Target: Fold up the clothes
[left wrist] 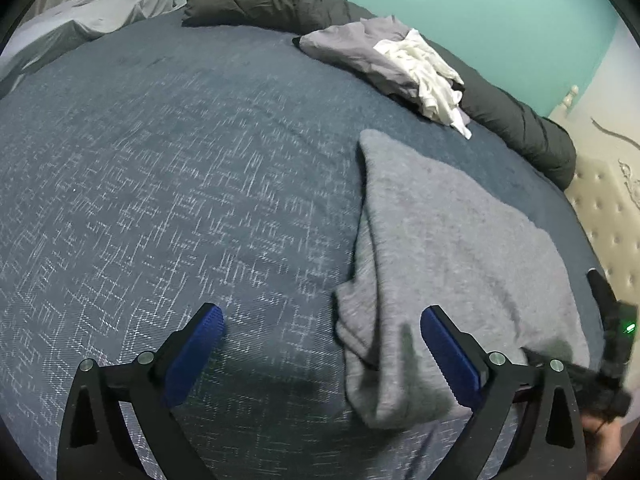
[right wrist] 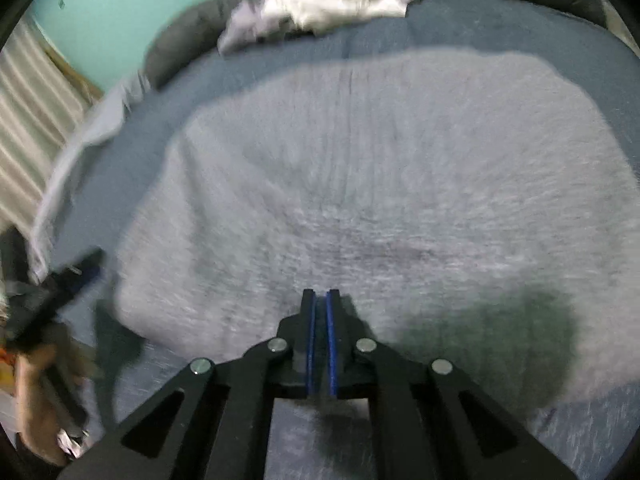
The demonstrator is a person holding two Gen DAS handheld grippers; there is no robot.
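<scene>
Left gripper (left wrist: 322, 330) jaws spread wide, empty, over the blue bedspread (left wrist: 160, 184) beside the grey garment (left wrist: 448, 264) lying flat mid-bed; right gripper (right wrist: 321, 300) clenched above the garment's near edge, grasp of cloth unclear.

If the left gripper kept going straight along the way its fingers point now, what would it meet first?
Most likely the blue bedspread: the open left gripper points down at bare cover between its pads. The grey garment lies just to the right, its near edge beside the right pad, so it might brush that; depth is hard to judge.
</scene>
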